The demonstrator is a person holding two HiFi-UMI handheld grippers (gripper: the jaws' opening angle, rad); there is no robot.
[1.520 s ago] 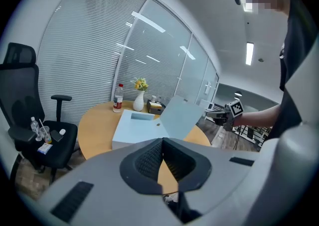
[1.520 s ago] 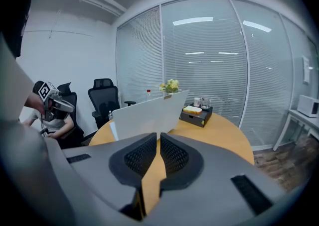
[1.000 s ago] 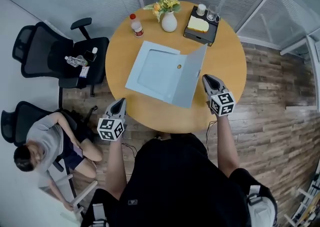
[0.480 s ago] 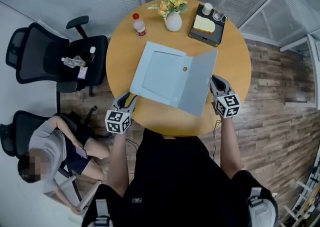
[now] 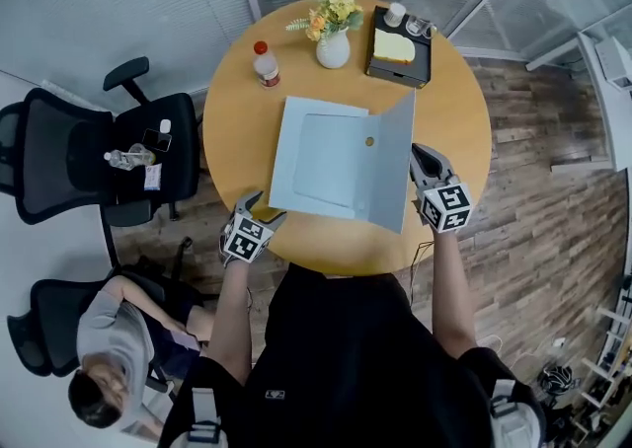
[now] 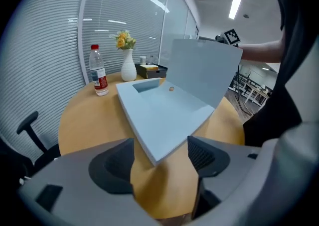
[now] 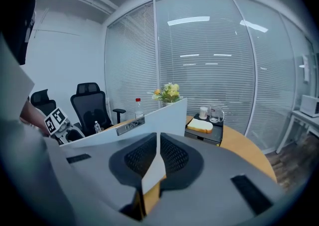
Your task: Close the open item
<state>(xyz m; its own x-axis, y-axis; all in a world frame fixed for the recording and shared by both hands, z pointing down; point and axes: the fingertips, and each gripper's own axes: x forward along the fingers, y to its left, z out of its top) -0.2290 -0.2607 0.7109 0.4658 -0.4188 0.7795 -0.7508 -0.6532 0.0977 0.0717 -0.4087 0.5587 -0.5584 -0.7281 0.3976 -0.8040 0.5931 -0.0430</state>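
Note:
A flat light-blue box [image 5: 326, 155] lies open in the middle of the round wooden table [image 5: 444, 101]. Its lid [image 5: 392, 175] stands raised on the right side, with a small brass clasp [image 5: 368, 141] by the hinge. My right gripper [image 5: 419, 154] is shut on the lid's free edge; in the right gripper view the thin lid [image 7: 149, 120] runs between the pressed pads of my right gripper [image 7: 157, 155]. My left gripper [image 5: 259, 207] is at the box's near left corner. Its jaws are opening, and the box's corner [image 6: 154, 145] sits between them untouched, my left gripper [image 6: 160, 158] straddling it.
At the table's far side stand a red-capped water bottle [image 5: 265, 63], a white vase of flowers [image 5: 333, 41] and a black tray [image 5: 400, 56] with bread and cups. Black office chairs [image 5: 79, 155] stand on the left, where a person [image 5: 114, 367] sits.
The lid has swung up from lying low to steeply raised in the right gripper. The left gripper has come forward to the box's near corner and its jaws have parted.

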